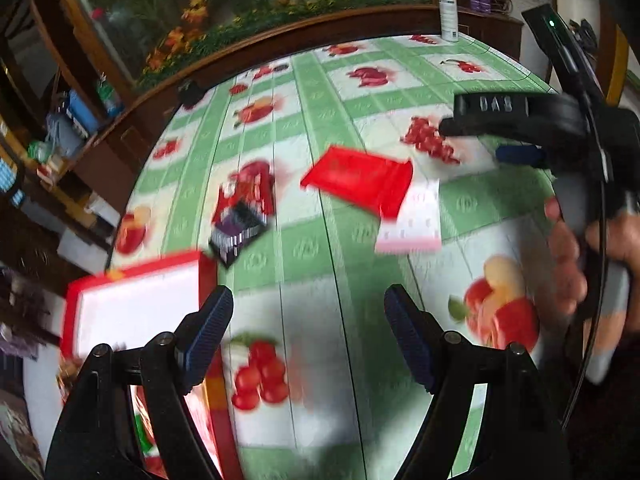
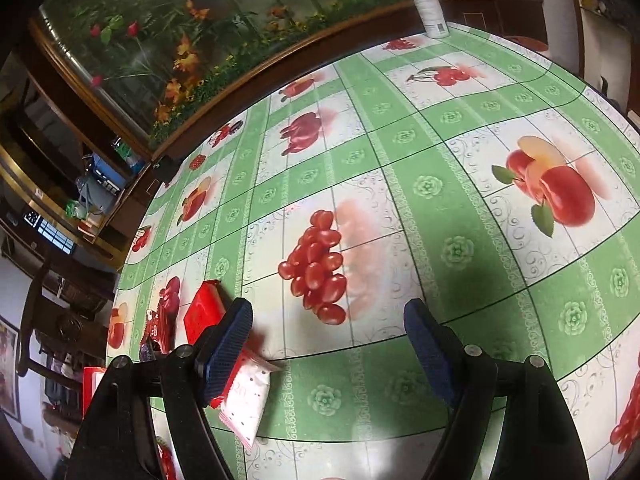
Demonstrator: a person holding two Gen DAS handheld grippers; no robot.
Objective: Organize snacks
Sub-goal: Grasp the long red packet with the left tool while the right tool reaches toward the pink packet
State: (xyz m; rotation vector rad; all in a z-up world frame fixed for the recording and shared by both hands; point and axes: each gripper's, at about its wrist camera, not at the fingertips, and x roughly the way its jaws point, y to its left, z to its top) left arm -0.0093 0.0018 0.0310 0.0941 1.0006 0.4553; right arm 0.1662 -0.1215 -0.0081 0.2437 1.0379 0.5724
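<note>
In the blurred left wrist view several snack packets lie on the fruit-print tablecloth: a flat red packet (image 1: 360,180), a white and pink packet (image 1: 412,220) touching its right end, and a dark purple packet (image 1: 240,232) on another red one (image 1: 248,192). A red-rimmed white box (image 1: 136,312) sits at the table's left edge. My left gripper (image 1: 306,300) hangs open over bare cloth, short of the packets. My right gripper (image 1: 476,140), held by a hand (image 1: 568,264), is beyond the red packet. The right gripper (image 2: 328,312) is open and empty, and the white and pink packet (image 2: 248,404) lies beside its left finger.
A white spray bottle (image 1: 448,12) stands at the table's far edge, also in the right wrist view as the spray bottle (image 2: 430,0). A wooden cabinet with flower-painted glass (image 2: 180,40) runs behind the table. Shelves with clutter (image 1: 68,120) stand to the left.
</note>
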